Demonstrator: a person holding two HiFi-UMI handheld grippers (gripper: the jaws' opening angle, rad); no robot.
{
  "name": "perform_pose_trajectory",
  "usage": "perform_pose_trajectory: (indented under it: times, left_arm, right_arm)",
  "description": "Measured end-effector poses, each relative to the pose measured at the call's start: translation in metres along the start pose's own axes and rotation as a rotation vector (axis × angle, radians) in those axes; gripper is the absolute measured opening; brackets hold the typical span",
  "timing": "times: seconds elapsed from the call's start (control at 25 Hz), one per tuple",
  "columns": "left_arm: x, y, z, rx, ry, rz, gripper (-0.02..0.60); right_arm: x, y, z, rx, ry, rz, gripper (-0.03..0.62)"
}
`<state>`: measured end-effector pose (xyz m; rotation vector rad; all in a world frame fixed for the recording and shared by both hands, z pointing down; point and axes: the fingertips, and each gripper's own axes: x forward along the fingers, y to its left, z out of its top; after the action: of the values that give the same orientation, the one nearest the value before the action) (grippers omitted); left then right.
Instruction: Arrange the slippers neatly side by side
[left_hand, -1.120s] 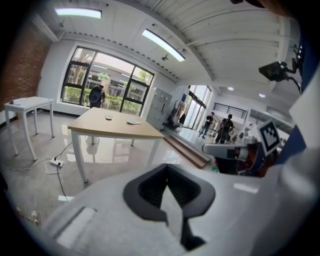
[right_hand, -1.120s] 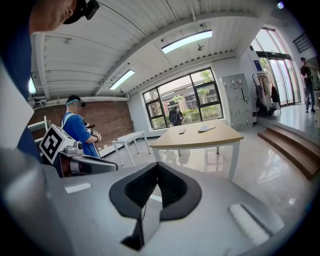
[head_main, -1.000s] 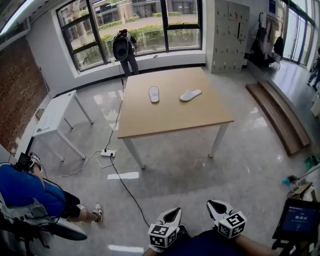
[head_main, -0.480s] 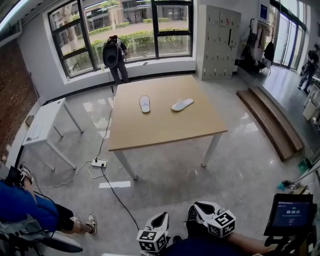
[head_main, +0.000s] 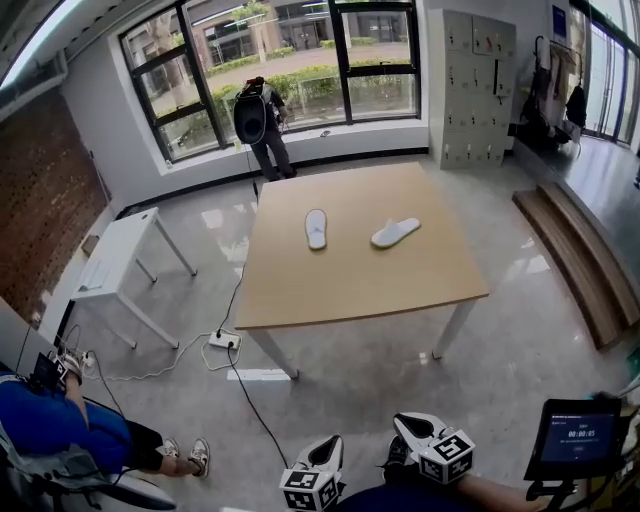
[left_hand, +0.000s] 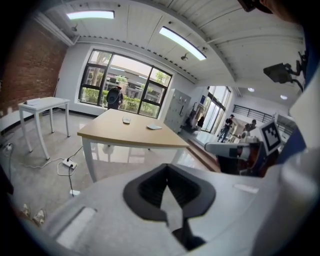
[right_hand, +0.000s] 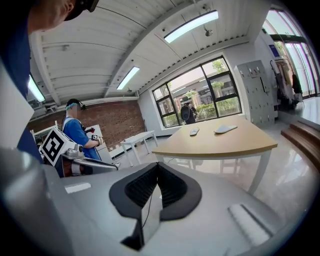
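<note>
Two white slippers lie on the wooden table (head_main: 360, 285), both in its far half and well away from us. We see the straight slipper (head_main: 316, 228) lying lengthwise, pointing away from us. The angled slipper (head_main: 395, 233) is to its right and turned diagonally. They are near each other but not touching, and not parallel.

Both grippers are low at the bottom of the head view, well short of the table. The left gripper (head_main: 332, 444) has its jaws pressed together with nothing between them; its own view shows the black pads (left_hand: 150, 187) meeting. The right gripper (head_main: 404, 423) is the same, closed and empty, with its pads (right_hand: 172, 187) meeting in its own view. Both gripper views look across the floor at the table, with the slippers small on top.

We also note a white side table (head_main: 115, 260) to the left and a power strip (head_main: 222, 341) with cables on the floor. A person with a backpack (head_main: 258, 115) is at the window, a seated person (head_main: 50, 425) in blue is at lower left, and a screen (head_main: 578, 438) is at lower right.
</note>
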<state>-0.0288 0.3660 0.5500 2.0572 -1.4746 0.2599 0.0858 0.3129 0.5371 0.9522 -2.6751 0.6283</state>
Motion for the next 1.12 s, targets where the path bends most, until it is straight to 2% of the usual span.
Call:
perform_pose_trajectory:
  times: [0.24, 0.44, 0.88, 1.12]
  left_arm:
    - [0.062, -0.018, 0.053, 0.074, 0.006, 0.014, 0.003]
    - [0.109, -0.035, 0.083, 0.107, 0.001, 0.005, 0.003]
    - [0.173, -0.03, 0.115, 0.116, 0.01, -0.014, 0.003]
    - [0.224, -0.027, 0.141, 0.152, 0.025, -0.085, 0.003]
  right_arm:
    - [0.015, -0.062, 0.049, 0.038, -0.062, 0.011, 0.011]
    - [0.019, -0.112, 0.088, 0.073, -0.101, -0.02, 0.011]
    - [0.042, -0.175, 0.108, 0.091, -0.106, -0.049, 0.011]
    - [0.058, -0.216, 0.125, 0.098, -0.105, -0.125, 0.011]
